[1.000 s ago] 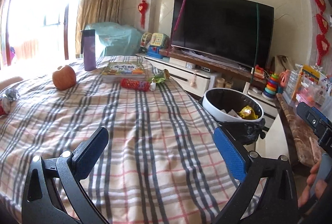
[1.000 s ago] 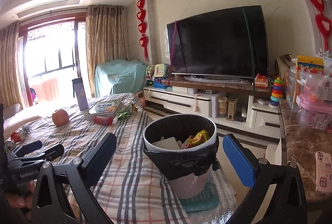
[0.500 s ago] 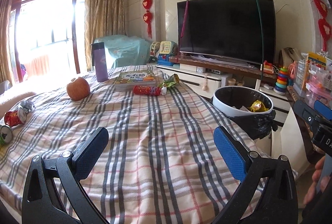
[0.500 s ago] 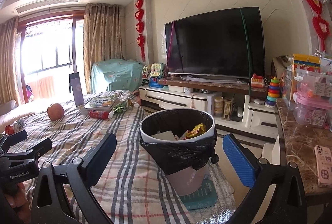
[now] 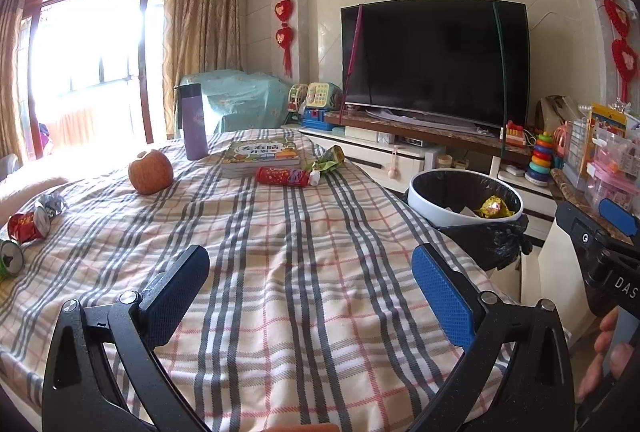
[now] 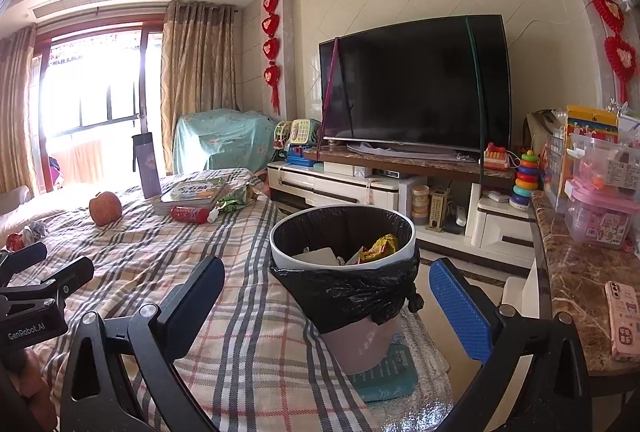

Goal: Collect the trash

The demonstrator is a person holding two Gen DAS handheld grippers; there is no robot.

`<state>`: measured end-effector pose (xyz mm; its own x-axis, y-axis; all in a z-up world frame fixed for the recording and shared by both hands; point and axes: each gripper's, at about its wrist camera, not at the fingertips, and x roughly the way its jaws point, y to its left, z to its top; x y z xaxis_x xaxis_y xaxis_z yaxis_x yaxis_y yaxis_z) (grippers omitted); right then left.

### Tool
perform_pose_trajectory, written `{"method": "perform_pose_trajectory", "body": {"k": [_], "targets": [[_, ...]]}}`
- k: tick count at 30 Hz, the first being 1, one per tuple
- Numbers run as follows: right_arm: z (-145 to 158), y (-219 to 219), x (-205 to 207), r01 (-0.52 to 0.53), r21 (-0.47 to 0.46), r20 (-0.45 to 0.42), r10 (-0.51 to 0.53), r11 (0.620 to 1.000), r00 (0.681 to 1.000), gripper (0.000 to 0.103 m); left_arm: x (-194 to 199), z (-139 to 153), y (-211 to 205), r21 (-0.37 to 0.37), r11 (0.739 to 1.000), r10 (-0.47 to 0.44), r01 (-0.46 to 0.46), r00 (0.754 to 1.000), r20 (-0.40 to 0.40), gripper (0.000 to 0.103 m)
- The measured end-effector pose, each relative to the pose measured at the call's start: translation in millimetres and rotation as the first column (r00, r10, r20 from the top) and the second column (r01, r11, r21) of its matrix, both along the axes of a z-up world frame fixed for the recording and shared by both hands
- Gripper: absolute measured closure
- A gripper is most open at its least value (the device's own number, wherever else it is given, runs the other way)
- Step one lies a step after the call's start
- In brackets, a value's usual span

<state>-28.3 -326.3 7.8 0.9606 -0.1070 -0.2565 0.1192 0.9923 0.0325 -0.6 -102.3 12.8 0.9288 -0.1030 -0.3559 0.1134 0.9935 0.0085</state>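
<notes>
Beside the plaid-covered surface [image 5: 280, 272], we see wrappers inside the black-lined white bin [image 6: 343, 232]; the red tube wrapper [image 5: 282, 176] and crushed cans [image 5: 24, 228] remain, with both the left tool [image 5: 308, 288] and right tool [image 6: 328, 296] apart, empty.

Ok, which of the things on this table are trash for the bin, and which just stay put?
Trash to collect:
red snack tube
green wrapper
crushed red can
foil ball
green can
All go in the trash bin.

Leave alone:
apple
purple bottle
book
phone on the counter
</notes>
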Motion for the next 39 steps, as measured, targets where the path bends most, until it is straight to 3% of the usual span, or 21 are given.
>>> {"method": "perform_pose_trajectory", "body": {"k": [39], "targets": [[2.1,-4.2,-7.1,-0.028,0.046,0.038,0.026,0.999,0.999,0.000,-8.0,0.9,-3.1,0.020,1.000,0.004,-0.005,1.000,0.030,0.000]]}}
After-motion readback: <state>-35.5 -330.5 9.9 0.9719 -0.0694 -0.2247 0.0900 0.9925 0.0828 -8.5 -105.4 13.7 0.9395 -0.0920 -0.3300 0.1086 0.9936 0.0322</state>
